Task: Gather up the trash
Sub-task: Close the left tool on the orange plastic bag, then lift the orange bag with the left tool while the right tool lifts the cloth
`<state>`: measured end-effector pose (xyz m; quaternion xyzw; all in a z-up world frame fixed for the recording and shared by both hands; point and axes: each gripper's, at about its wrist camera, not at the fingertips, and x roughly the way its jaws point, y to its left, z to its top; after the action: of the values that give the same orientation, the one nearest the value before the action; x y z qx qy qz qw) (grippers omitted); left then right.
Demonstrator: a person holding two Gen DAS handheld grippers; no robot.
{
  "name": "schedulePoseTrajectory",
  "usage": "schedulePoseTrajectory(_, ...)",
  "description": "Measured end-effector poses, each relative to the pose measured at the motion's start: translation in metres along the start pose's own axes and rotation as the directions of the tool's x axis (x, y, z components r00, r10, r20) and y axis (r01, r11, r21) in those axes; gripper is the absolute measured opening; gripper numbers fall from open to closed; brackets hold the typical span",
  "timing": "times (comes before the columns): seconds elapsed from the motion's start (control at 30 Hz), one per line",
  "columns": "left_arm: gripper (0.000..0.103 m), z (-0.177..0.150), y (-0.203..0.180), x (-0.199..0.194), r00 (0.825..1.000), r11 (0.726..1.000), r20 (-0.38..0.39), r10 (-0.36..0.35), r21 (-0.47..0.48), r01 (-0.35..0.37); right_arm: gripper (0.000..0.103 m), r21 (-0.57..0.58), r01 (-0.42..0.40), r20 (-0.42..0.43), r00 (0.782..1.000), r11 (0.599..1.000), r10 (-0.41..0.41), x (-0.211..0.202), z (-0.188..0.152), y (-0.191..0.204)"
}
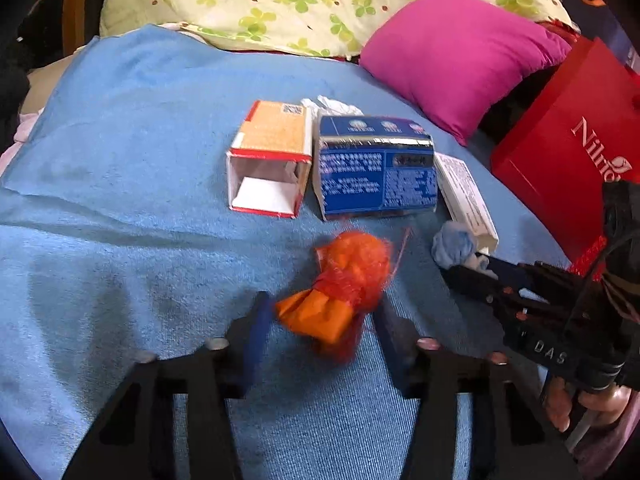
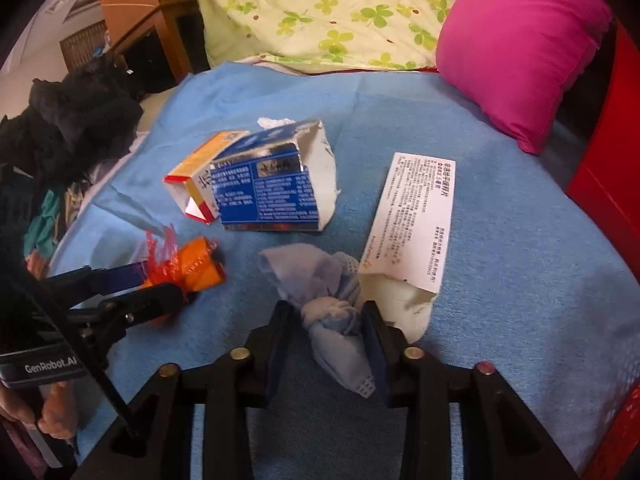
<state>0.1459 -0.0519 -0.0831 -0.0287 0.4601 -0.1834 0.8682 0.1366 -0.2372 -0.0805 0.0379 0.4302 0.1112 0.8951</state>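
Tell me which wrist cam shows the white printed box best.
Right wrist: the white printed box lies fully in frame, its printed face up and its torn near end visible. Left wrist shows the box only as a foreshortened sliver beside the blue carton.

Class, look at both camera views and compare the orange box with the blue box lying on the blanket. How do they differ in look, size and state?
The orange box is the smaller; the blue box beside it is wider. The orange box has red edging and a plain orange top, while the blue box is covered in white print. The orange box keeps its square shape, open end showing a white inside; the blue box is torn and ragged along one side. Both lie side by side on the blue blanket, empty.
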Motion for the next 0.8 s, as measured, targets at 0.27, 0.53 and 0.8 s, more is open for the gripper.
schedulePoseTrajectory(0.27,0.042,-0.011,-0.004,-0.013,1.0,1.0,0.027,0.003,-0.002,-0.003,0.028,0.021,-0.027,0.032,0.999,0.999,0.026,-0.026,-0.003,0.011)
schedulePoseTrajectory(0.53,0.042,-0.025,-0.007,-0.058,0.992,0.998,0.112,0.06,-0.013,-0.059,0.028,0.068,-0.097,0.089,0.992,0.993,0.091,-0.071,-0.015,0.019)
schedulePoseTrajectory(0.8,0.042,-0.044,-0.012,-0.107,0.966,0.985,0.196,0.171,-0.024,-0.169,0.028,0.077,-0.095,0.137,0.987,0.992,0.084,-0.102,-0.033,0.032)
